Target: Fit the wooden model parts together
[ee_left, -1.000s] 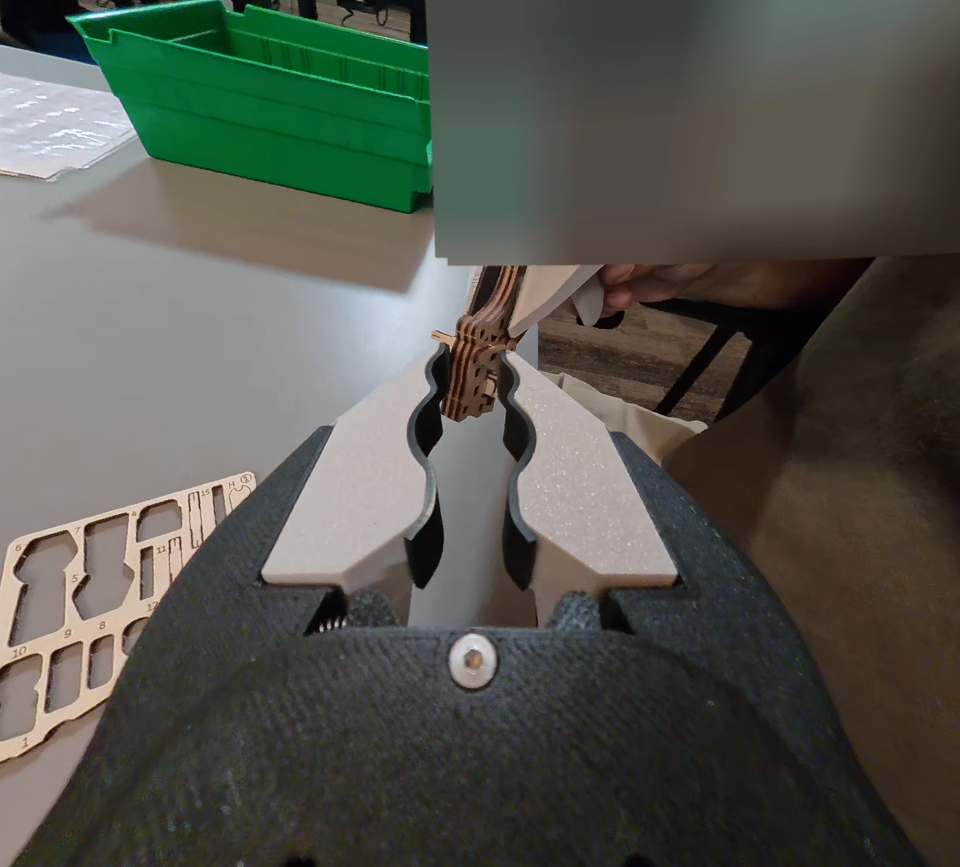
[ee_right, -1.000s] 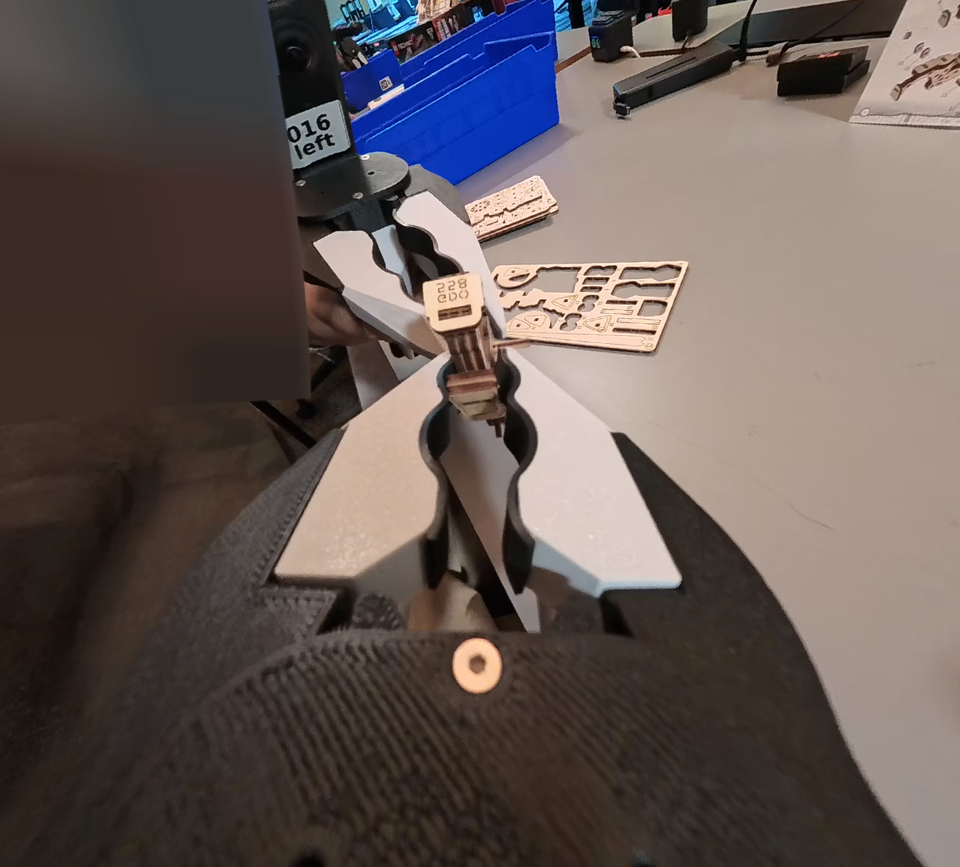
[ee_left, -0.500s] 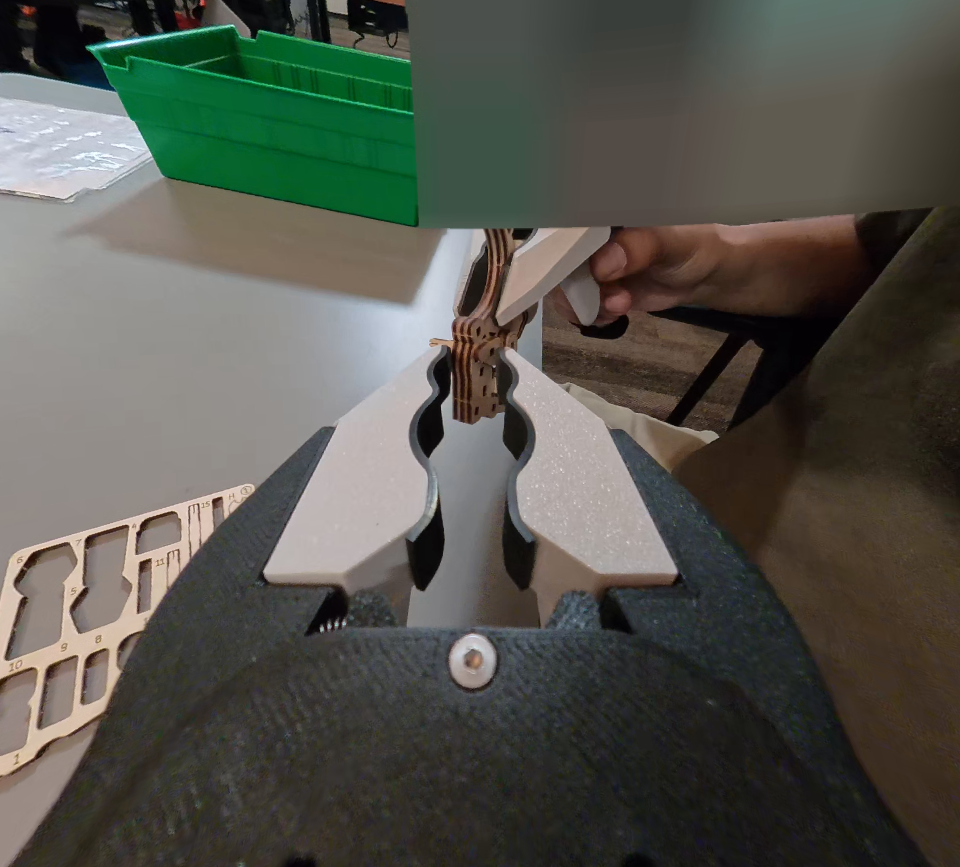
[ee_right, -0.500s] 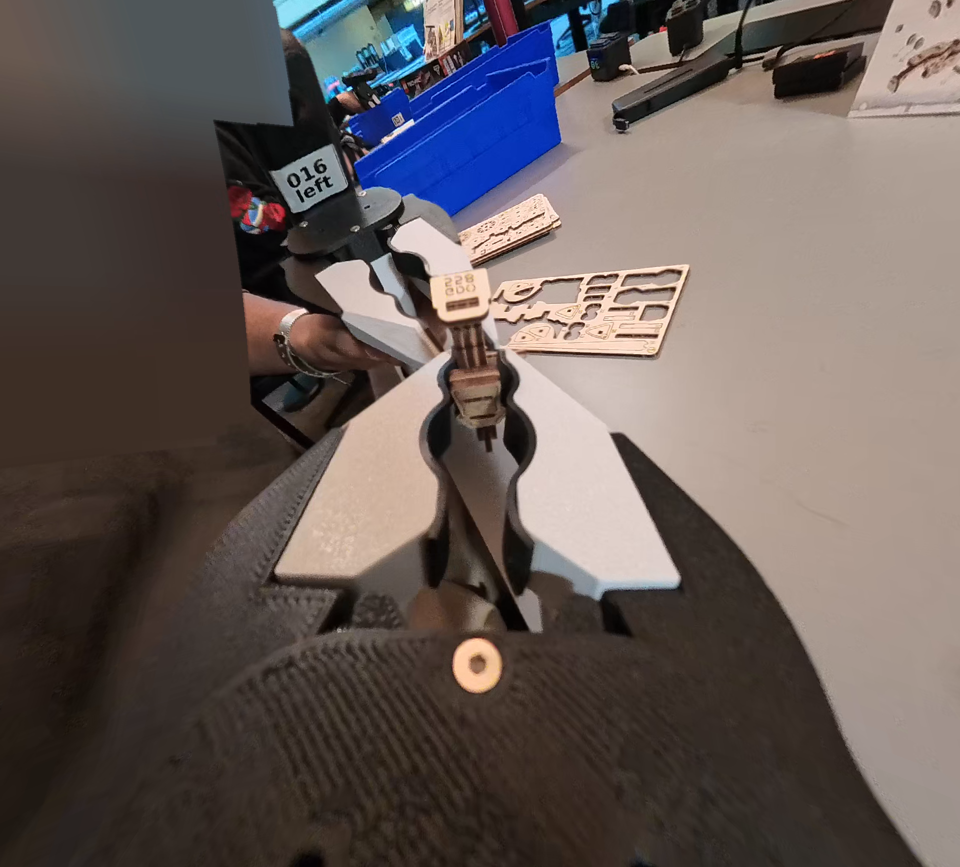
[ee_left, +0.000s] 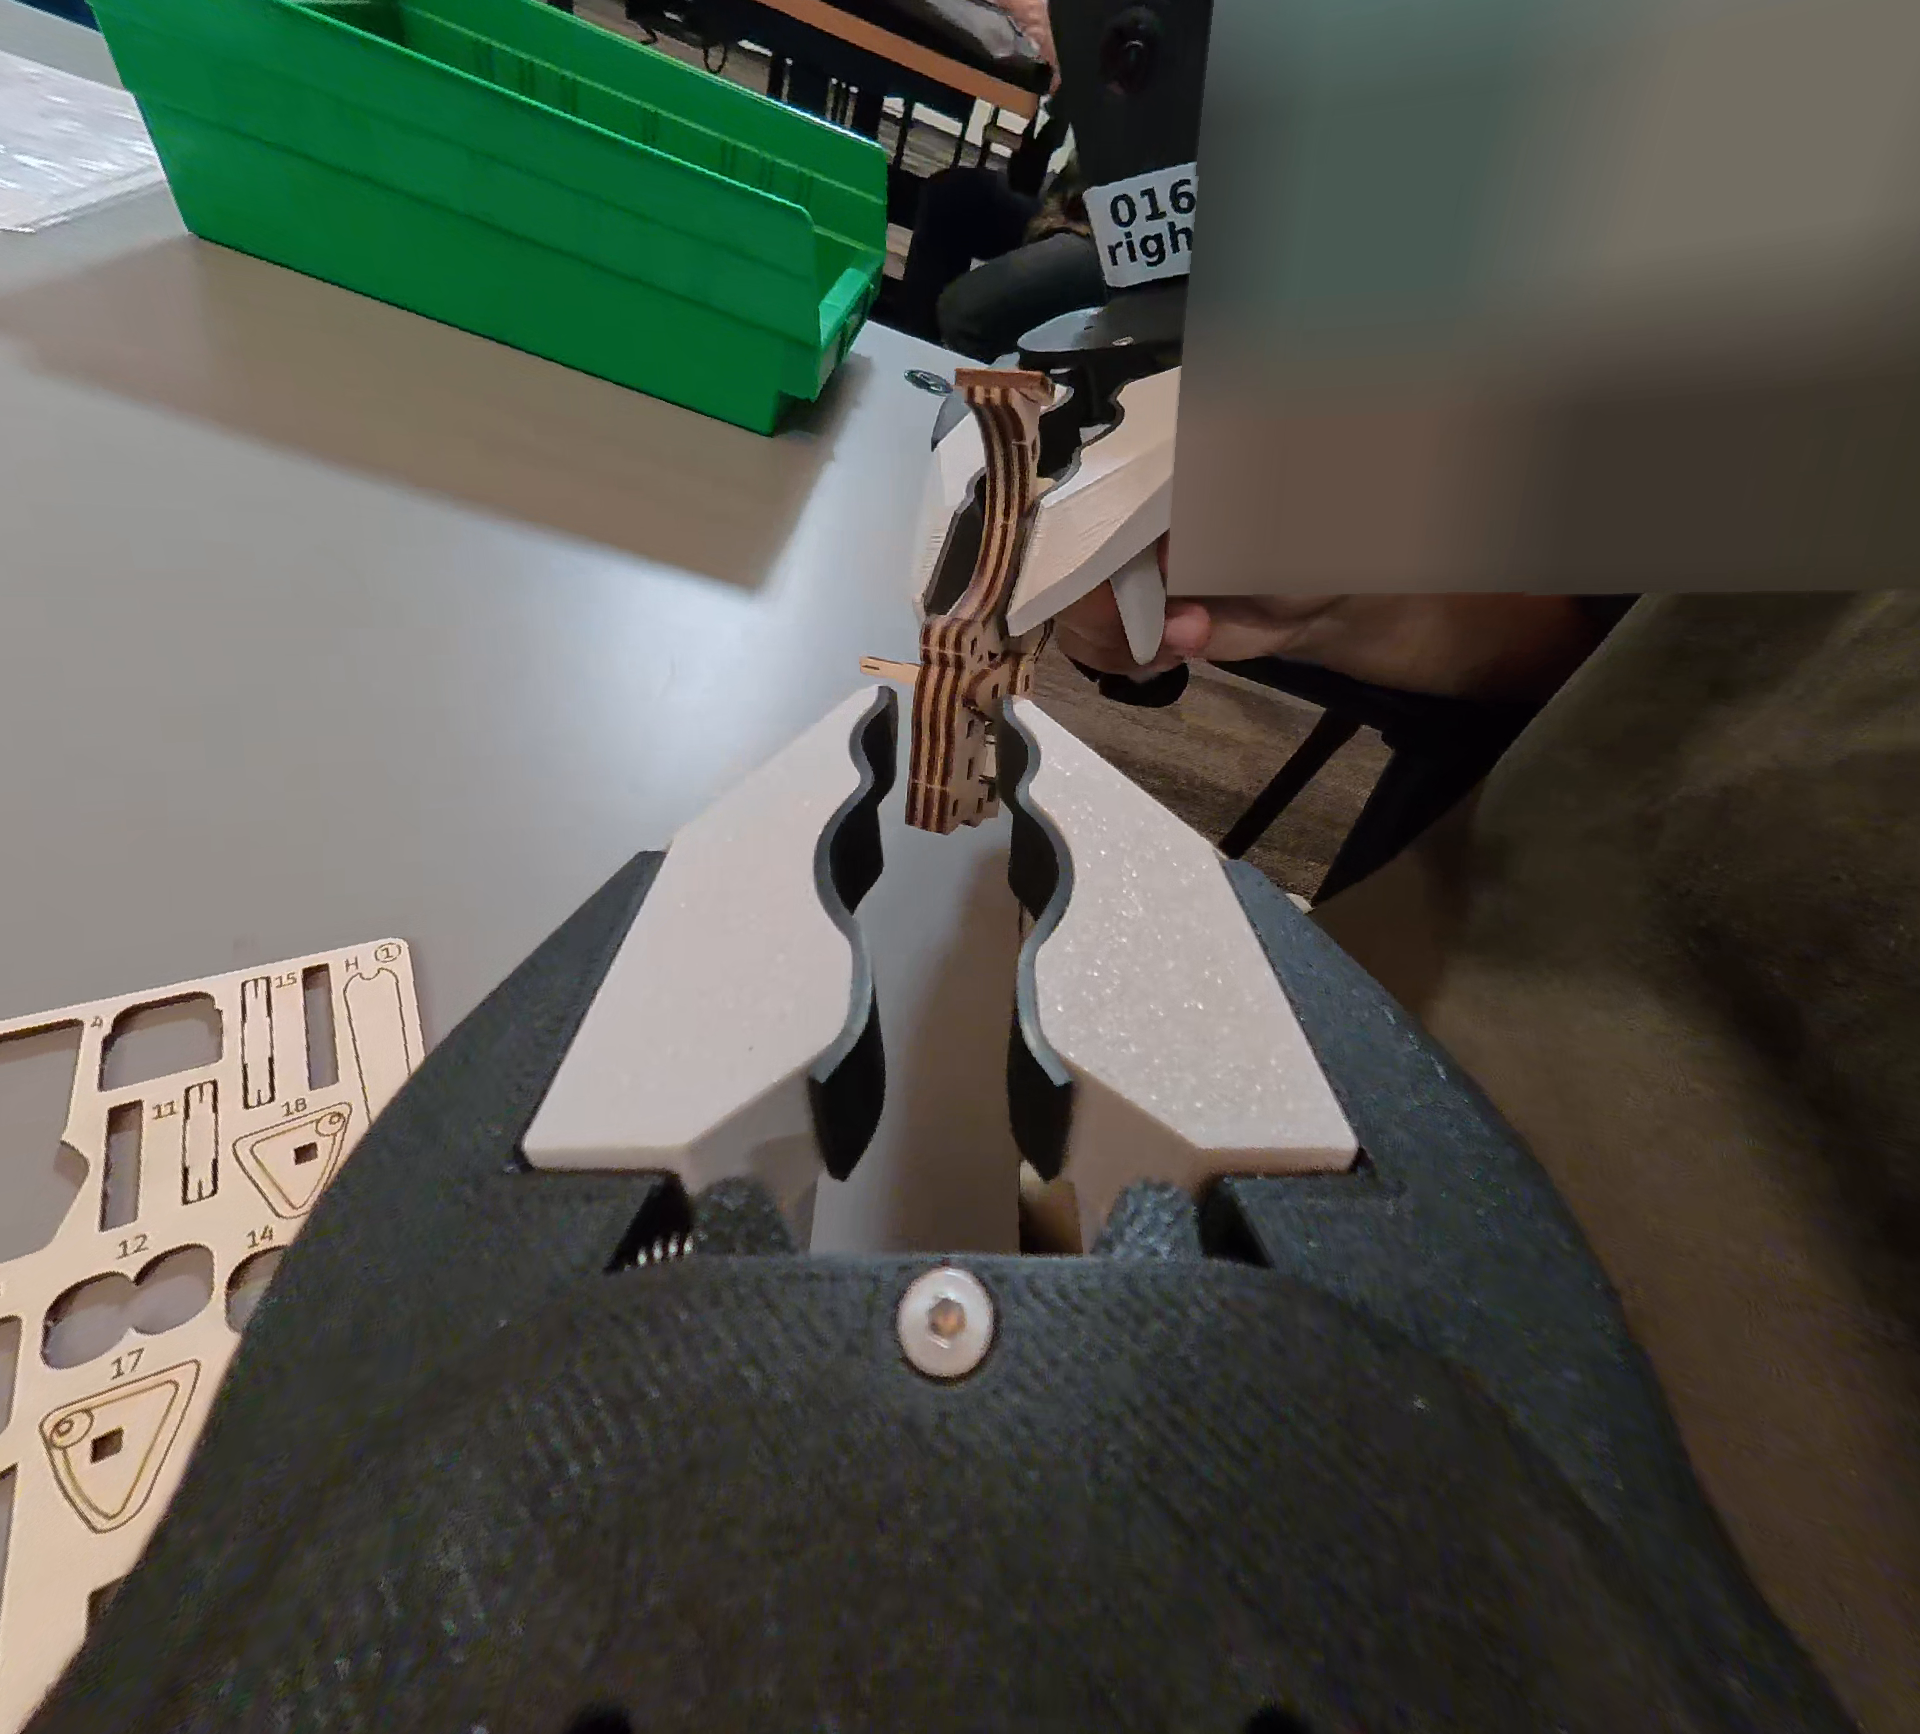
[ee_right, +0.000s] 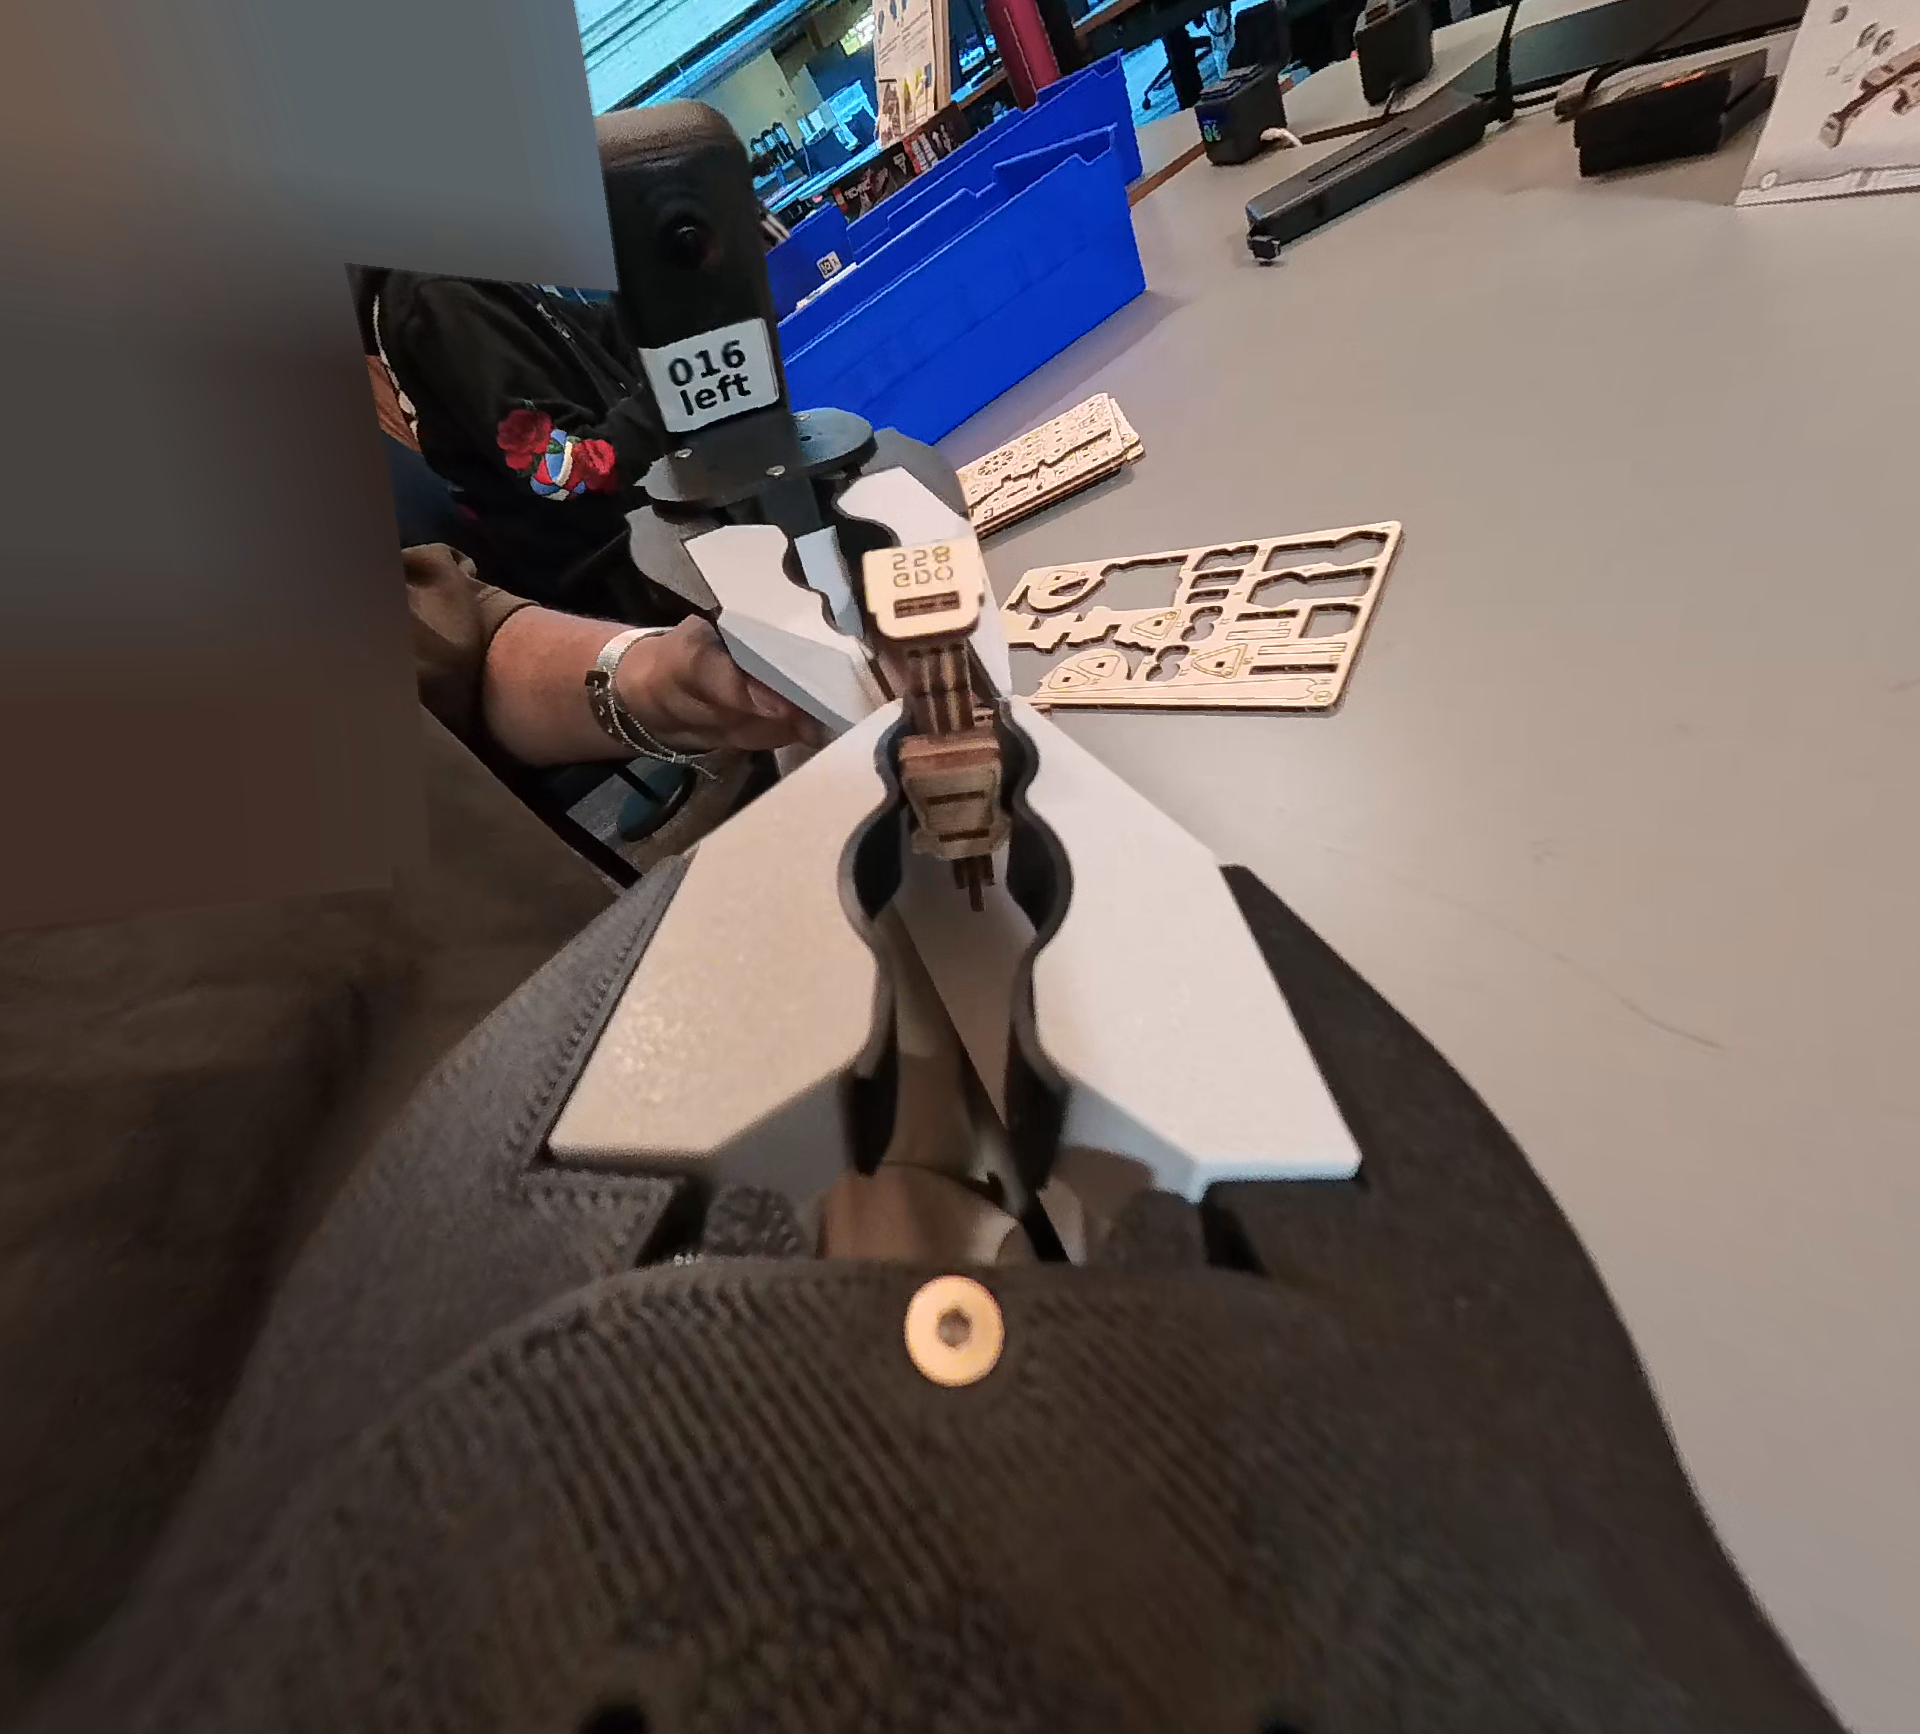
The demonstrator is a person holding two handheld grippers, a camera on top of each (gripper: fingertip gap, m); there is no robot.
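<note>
**A:** Position of the wooden model (ee_left: 951,749)?

**B:** Held up off the table (ee_left: 416,593), just past its near edge. Lower end lodged between the tips of the left gripper (ee_left: 948,708). Upper stretch passing between the fingers of the right gripper (ee_right: 951,728), which meets the left one head-on.

**A:** Long axis?

**B:** Roughly upright, curving up and away from the left gripper toward the right one, and ending in a small flat plate at the top. Layered edges turned toward the left camera. A thin peg (ee_left: 883,666) poking sideways, out over the table.

**A:** Grip on each side?

**B:** Right: clamped on the model's blocky part, both fingers pressed against it. Left: narrowed around the lower end, touching on one side, with a dark sliver showing on the other. Impossible to say whether truly clenched or only cradling.

**A:** Nearer hand for the next move?

**B:** Probably the right for steadying, given the firmer hold. Left tips already in line with the lower end, so likely a squeeze or push along that upright axis to seat the layers. Risk of snapping the peg if skewed.

**A:** Elsewhere?

**B:** A punched-out parts sheet (ee_left: 208,1165) flat on the table, well apart.
</note>
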